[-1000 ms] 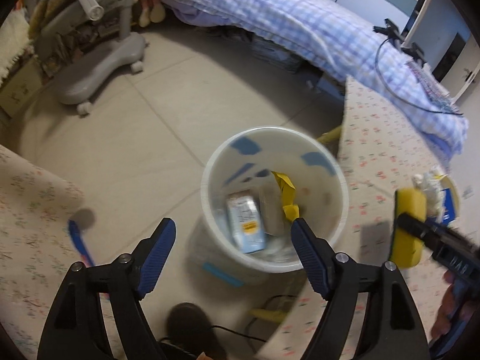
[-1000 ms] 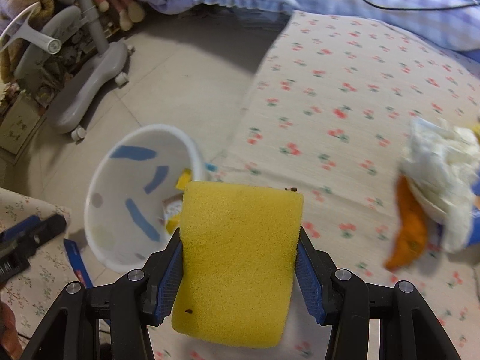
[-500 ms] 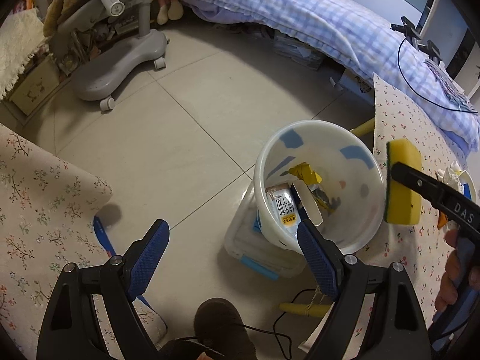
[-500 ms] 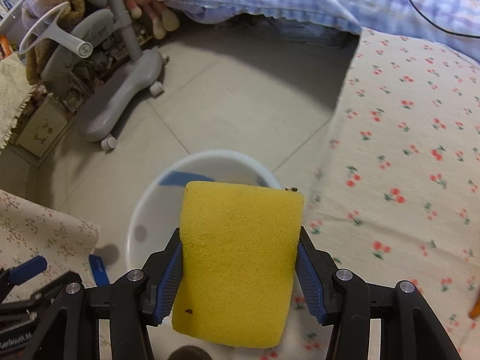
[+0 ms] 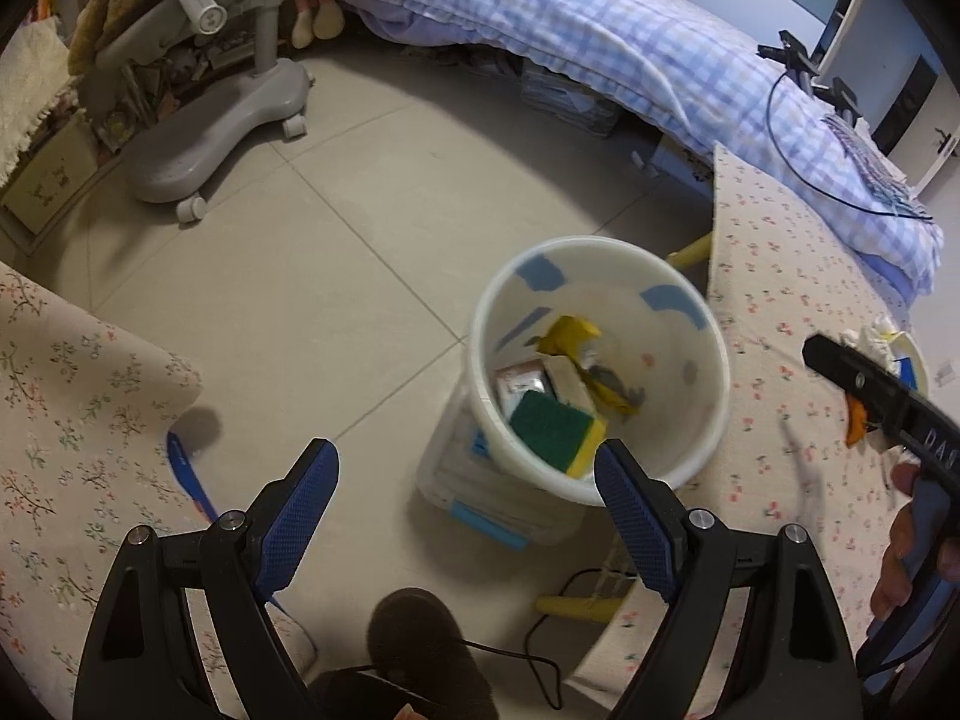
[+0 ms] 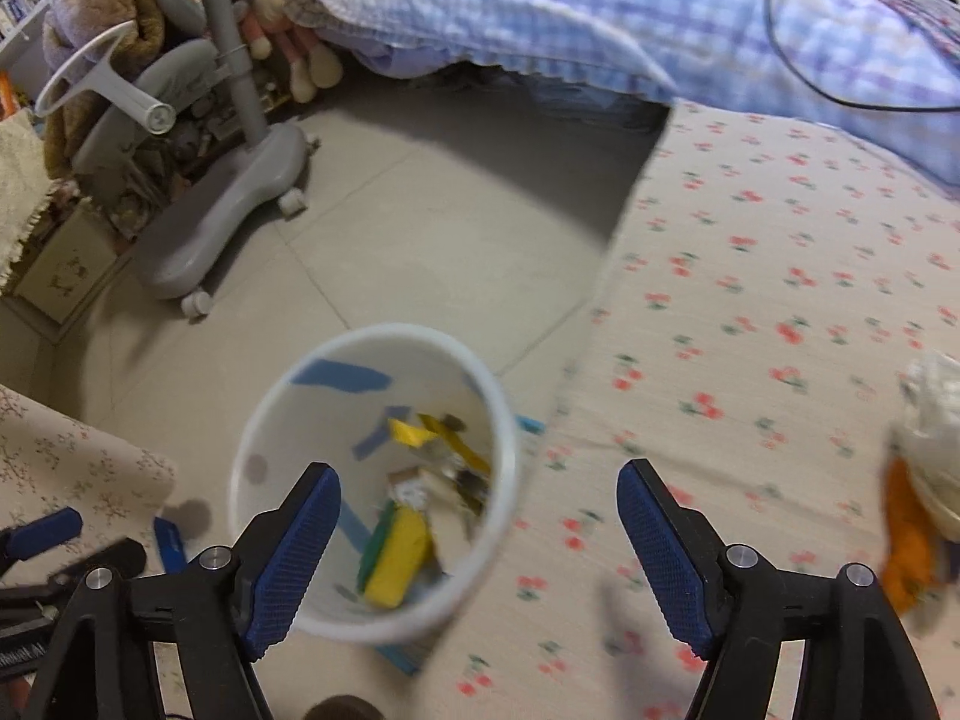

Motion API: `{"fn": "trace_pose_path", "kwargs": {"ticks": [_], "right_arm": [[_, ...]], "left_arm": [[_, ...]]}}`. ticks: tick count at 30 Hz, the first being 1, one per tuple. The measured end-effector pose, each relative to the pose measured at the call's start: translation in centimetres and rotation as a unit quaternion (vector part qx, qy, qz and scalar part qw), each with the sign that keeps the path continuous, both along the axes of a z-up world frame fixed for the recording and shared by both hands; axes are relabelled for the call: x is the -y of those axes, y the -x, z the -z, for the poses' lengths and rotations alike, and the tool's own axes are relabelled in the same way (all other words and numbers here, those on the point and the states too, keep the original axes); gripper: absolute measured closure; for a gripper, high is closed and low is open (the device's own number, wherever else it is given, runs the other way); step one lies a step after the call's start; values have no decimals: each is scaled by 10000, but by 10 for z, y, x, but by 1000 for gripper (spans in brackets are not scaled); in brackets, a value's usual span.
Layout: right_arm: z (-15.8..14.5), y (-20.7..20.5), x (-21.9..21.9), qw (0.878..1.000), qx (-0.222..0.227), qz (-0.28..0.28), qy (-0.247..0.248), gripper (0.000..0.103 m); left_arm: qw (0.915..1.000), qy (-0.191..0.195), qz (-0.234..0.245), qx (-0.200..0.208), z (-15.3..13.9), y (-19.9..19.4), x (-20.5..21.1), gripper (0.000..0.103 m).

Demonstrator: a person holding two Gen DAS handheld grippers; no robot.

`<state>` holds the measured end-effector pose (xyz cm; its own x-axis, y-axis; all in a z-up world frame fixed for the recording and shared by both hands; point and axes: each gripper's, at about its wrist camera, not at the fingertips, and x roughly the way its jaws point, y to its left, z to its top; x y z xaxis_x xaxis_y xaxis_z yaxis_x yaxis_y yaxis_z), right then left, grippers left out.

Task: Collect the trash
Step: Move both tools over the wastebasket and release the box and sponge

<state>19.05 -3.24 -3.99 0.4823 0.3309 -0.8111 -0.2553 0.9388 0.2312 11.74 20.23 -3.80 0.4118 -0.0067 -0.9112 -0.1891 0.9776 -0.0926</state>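
- Broadly, a bed (image 5: 600, 54) with a blue-checked cover ran along the back, above a grey tiled floor (image 5: 336, 276).
- A floral-clothed surface (image 6: 780, 312) lay on the right, and a grey wheeled chair base (image 5: 210, 144) stood at the far left.
- Just beside the surface's edge stood a white bin (image 5: 708, 420) with blue patches, resting on a clear plastic box (image 5: 480, 498).
- Both tools hung over it: the left tool (image 5: 465, 516) was spread wide with nothing between its pads; the right tool (image 6: 477, 546) had just been opening and held nothing.
- Inside the bin, the yellow sponge (image 5: 558, 429) lay green side up in the left wrist view, against cartons and yellow wrappers (image 5: 573, 333).
- On the surface's right edge sat crumpled white tissue (image 6: 933, 420) touching an orange scrap (image 6: 906, 546).
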Motion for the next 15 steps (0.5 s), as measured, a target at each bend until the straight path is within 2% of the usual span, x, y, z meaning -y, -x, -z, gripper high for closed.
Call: {"fn": "trace_pose_path", "kwargs": {"ticks": [9,15], "right_arm": [[-8,19,62,9984,-163,415,359,20],[-20,31,117,9945,-170,883,536,13]], "left_arm": [[9993,-129,356,-2,-6,-4,42,14],[9987,-91,498,-22,-9,-8,67,12]]}}
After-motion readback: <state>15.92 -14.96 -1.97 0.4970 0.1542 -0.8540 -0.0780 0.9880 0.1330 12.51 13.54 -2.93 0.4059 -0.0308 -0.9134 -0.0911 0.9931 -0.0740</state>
